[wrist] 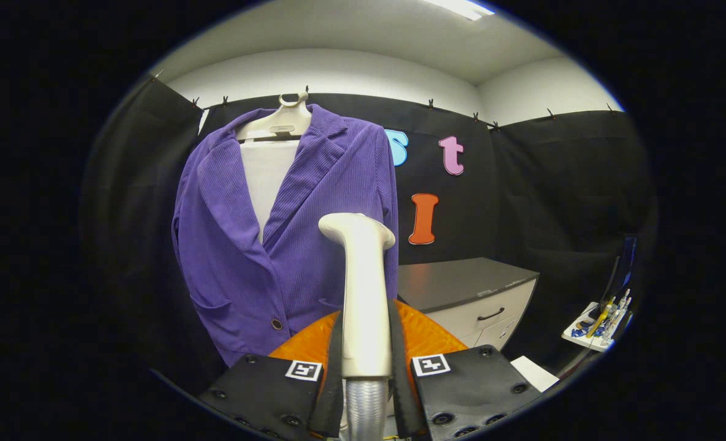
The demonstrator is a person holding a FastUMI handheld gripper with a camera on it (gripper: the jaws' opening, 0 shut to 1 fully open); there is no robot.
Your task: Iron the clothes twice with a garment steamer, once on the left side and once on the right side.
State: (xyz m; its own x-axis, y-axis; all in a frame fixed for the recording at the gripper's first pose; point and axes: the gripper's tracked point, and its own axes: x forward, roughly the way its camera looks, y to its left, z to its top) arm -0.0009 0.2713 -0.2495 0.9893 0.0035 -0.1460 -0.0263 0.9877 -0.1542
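Tongs (366,367): two flat plates, one on each side of a narrow gap. Each plate carries a square printed marker near its inner top corner, the left marker (304,370) at about 10 o'clock of the gap's middle, the right marker (431,364) at about 2 o'clock. Round screws (442,418) dot the plates along their edges and lower corners. Thin wedge-shaped inner strips line the gap. A ribbed domed part (424,334) rises behind the plates, toward 12 o'clock.
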